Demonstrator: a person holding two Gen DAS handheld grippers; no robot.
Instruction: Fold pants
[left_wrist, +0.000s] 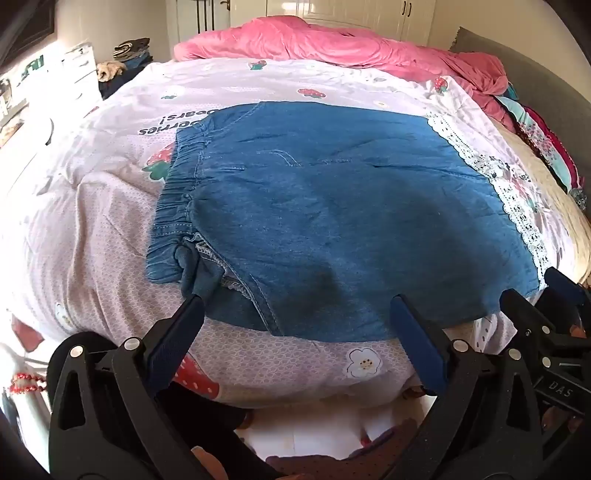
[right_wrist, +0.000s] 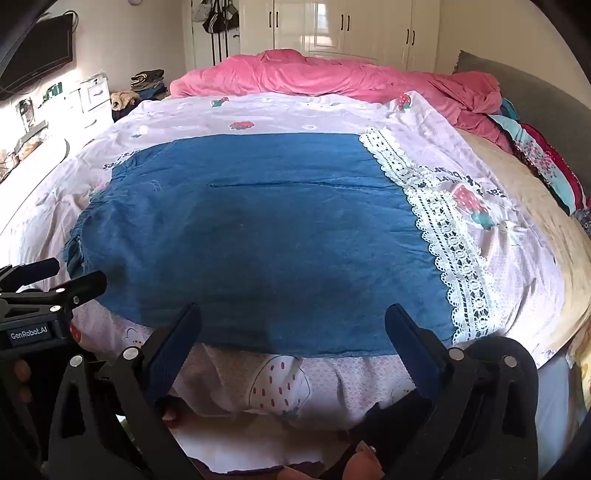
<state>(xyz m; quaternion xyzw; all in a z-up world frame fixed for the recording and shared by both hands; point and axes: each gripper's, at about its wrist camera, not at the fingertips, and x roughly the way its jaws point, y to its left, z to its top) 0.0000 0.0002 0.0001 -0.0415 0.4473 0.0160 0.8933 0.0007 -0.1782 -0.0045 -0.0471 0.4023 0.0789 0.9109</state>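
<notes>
At the near edge of the bed (left_wrist: 92, 229), in the left wrist view, the blue pants (left_wrist: 332, 206) lie flat on the strawberry quilt (left_wrist: 258, 74), elastic waistband (left_wrist: 173, 206) toward the left edge, so the cloth is ready to fold. The left hand-held gripper (left_wrist: 299, 317) hovers wide open over the near hem, holding nothing.

In the right wrist view, the right hand-held gripper (right_wrist: 295, 325) likewise gapes empty near the lace cuffs (right_wrist: 443, 236), probably to pinch that near edge.
</notes>
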